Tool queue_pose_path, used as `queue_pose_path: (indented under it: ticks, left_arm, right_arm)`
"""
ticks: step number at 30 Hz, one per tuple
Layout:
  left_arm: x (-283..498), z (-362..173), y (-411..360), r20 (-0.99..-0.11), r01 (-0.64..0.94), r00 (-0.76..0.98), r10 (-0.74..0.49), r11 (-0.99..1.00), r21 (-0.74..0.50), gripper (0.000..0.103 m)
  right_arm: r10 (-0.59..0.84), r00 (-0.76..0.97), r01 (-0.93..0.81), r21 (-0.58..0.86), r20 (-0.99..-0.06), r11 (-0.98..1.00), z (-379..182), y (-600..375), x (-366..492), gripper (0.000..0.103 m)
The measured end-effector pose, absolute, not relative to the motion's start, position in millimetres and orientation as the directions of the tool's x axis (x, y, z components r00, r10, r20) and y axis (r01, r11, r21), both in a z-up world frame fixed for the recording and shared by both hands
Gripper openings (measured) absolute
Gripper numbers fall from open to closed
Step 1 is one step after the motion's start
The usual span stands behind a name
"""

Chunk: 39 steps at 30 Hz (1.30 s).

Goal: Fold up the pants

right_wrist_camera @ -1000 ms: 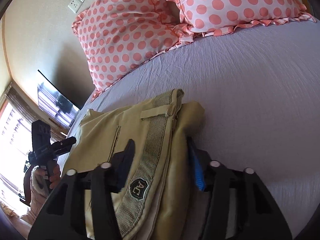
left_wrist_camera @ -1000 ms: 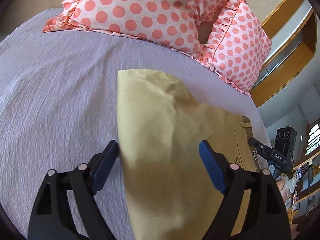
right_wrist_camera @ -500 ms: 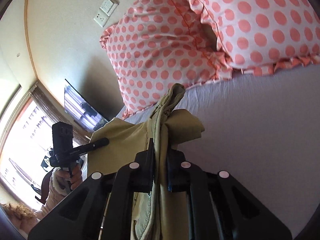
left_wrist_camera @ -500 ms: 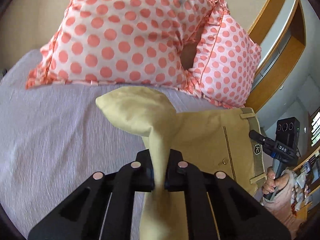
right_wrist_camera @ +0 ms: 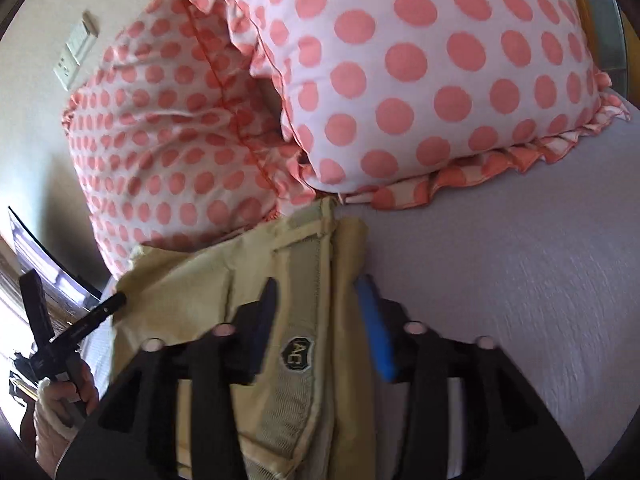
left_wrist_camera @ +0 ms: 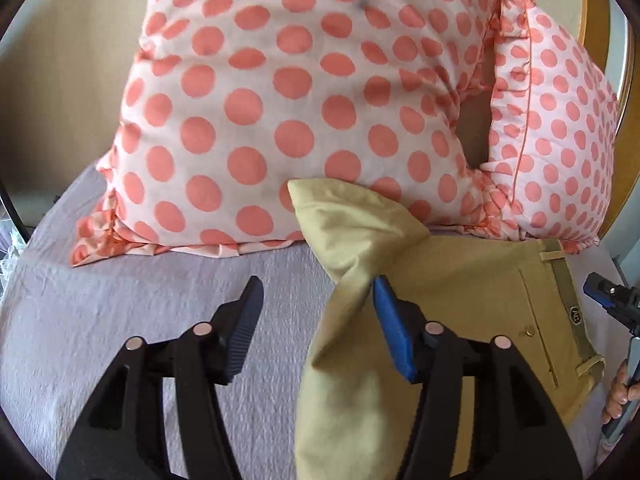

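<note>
- Release is the change in the left wrist view: half a second ago the left tool [left_wrist_camera: 318,316] was clamped on a bunched ridge of the pants [left_wrist_camera: 472,304]; now its jaws stand wide apart, and the fabric only brushes the blue pad at 3 o'clock.
- The freed hem corner stands puckered at 12 o'clock from the tool, against the polka-dot pillow [left_wrist_camera: 280,92]. The rest of the pants lies on the bed [left_wrist_camera: 132,300] toward 3 o'clock, waistband outermost.
- Right wrist view: the right tool [right_wrist_camera: 320,312] has likewise gone from pinched to spread. The waistband, with its dark badge, lies loose between the jaws, neither pad pressing it.
- In this view the pants run from 6 o'clock up to 12 o'clock, the top edge touching the pillow frill. The left tool shows at 9 o'clock.
- Judgement: the carry appears finished and the garment set down near the pillows. The raised corner probably needs flattening before any further fold.
</note>
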<state>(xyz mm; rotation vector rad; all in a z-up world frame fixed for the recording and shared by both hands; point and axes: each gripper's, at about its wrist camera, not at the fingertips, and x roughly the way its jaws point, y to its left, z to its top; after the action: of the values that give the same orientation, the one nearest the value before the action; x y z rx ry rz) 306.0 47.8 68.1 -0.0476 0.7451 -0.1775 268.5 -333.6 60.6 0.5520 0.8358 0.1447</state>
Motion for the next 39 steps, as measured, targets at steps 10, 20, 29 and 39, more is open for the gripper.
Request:
queue_pose_path:
  ticks: [10,20,29,39]
  left_arm:
    - [283.5,33.8,11.9,-0.740,0.241,0.520,-0.428,0.904,-0.354,0.078]
    - [176.0,36.6,15.3,-0.757,0.107,0.653,-0.010,0.991,0.079,0.101]
    - [139.7,12.2,17.1,-0.786,0.089,0.617,0.050,0.987,0.132,0.101]
    - [140.6,6.0,27.4,-0.792,0.063,0.610,-0.016,0.998,0.029,0.101]
  right_arm:
    - [0.477,0.500,0.072,0.584,-0.722,0.808,40.7,-289.4,263.3,0.080]
    - [0.227,0.621,0.001,0.291,-0.750,0.957,80.3,-248.1,146.1,0.102]
    - [0.057,0.528,0.009,0.072,-0.848,0.997,51.8,-208.5,132.2,0.102]
    - [0.048,0.480,0.014,0.062,-0.876,0.998,43.8,-204.3,137.8,0.102]
